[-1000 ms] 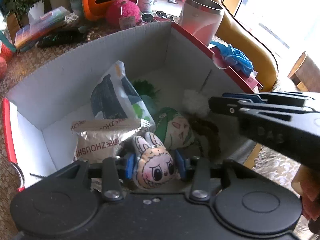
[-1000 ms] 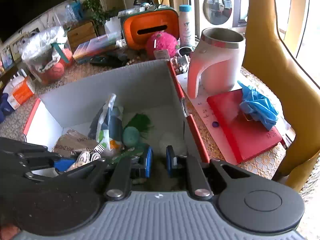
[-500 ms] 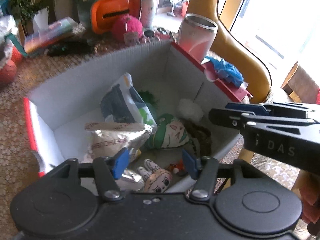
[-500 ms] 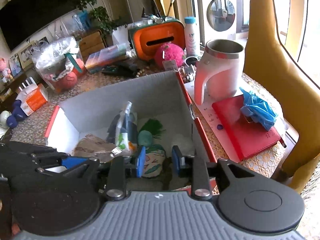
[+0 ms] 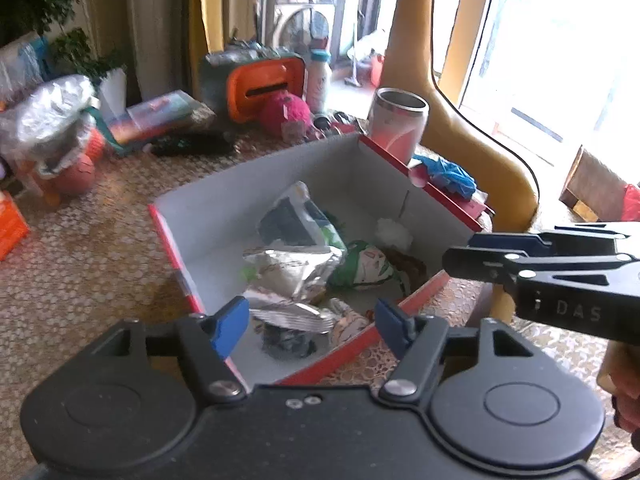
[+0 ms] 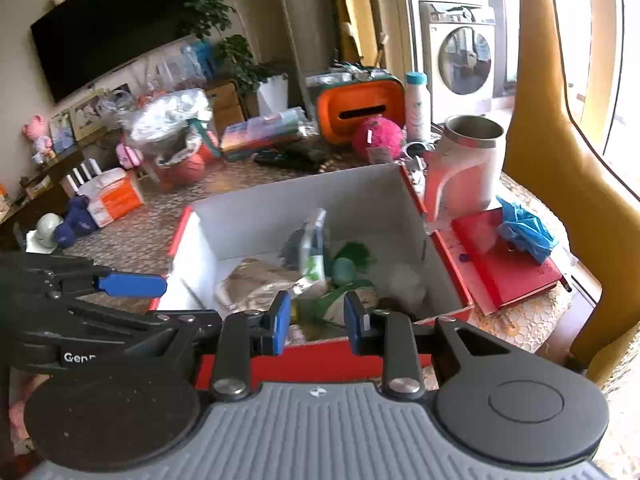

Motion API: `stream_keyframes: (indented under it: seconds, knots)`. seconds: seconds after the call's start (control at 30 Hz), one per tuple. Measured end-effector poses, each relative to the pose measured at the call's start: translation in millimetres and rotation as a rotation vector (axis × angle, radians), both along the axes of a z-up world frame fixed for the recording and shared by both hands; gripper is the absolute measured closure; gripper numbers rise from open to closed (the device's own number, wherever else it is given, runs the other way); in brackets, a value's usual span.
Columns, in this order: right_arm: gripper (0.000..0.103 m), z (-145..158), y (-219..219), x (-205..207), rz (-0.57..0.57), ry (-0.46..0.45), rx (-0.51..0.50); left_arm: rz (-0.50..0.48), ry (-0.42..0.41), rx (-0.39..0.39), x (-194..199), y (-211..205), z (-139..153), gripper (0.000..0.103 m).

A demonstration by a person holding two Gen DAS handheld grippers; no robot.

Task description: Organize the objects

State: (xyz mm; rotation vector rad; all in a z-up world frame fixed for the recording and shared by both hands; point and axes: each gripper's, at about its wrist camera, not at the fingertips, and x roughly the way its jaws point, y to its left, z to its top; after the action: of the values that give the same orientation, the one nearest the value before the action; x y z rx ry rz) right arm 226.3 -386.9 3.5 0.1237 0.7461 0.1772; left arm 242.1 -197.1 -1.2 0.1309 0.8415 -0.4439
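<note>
Left wrist view shows the left gripper (image 5: 310, 326) above the near edge of the box (image 5: 256, 196). Its jaws have just been opening and hold nothing. The toys and snack bags (image 5: 292, 268) lie inside. The right gripper (image 6: 317, 316) stands a little open, holding nothing too.

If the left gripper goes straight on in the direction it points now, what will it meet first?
Most likely the crumpled silver foil bag in the red-edged box. The left gripper has open, empty jaws that have just been opening, and it points down into the box. Depth is unclear, so the near rim could come first.
</note>
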Motion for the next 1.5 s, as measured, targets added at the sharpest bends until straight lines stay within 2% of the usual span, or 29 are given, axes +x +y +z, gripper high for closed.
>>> stream_keyframes:
  seconds: [0.07,0.1,0.13,0.2,0.43,0.53,0.6,0.7,0.87,1.07,1.13,1.37,1.5]
  knots:
    - [0.072,3,5,-10,0.004,-0.012,0.008,0.016,-0.019,-0.004,-8,8,3,0.034]
    - [0.066,5,8,-16,0.007,-0.02,0.014,0.025,-0.027,-0.011,-12,13,5,0.033]
    - [0.055,6,10,-21,0.01,-0.029,0.02,0.026,-0.033,-0.016,-16,17,7,0.031]
    - [0.045,9,14,-31,0.014,-0.053,0.021,0.032,-0.048,-0.018,-24,24,9,0.03]
    - [0.042,14,28,-55,0.024,-0.086,0.041,0.049,-0.096,-0.027,-51,43,16,0.025]
    - [0.039,16,32,-63,0.022,-0.105,0.035,0.061,-0.14,-0.017,-63,49,18,0.017]
    - [0.038,16,36,-68,0.023,-0.115,0.038,0.066,-0.154,-0.011,-68,51,17,0.016]
    - [0.03,16,41,-74,0.015,-0.129,0.034,0.077,-0.154,-0.014,-73,56,15,0.013]
    - [0.023,12,47,-84,0.013,-0.143,0.042,0.101,-0.154,-0.034,-79,65,11,0.001]
    - [0.014,8,44,-92,-0.017,-0.145,0.084,0.085,-0.167,0.005,-85,64,5,0.001]
    - [0.007,8,43,-96,-0.025,-0.16,0.09,0.078,-0.171,0.009,-87,63,1,0.001]
    - [0.004,6,45,-110,-0.033,-0.2,0.075,0.067,-0.141,-0.029,-92,65,-3,0.001]
    - [0.002,2,48,-119,-0.025,-0.213,0.081,0.065,-0.135,-0.011,-96,61,-5,0.001]
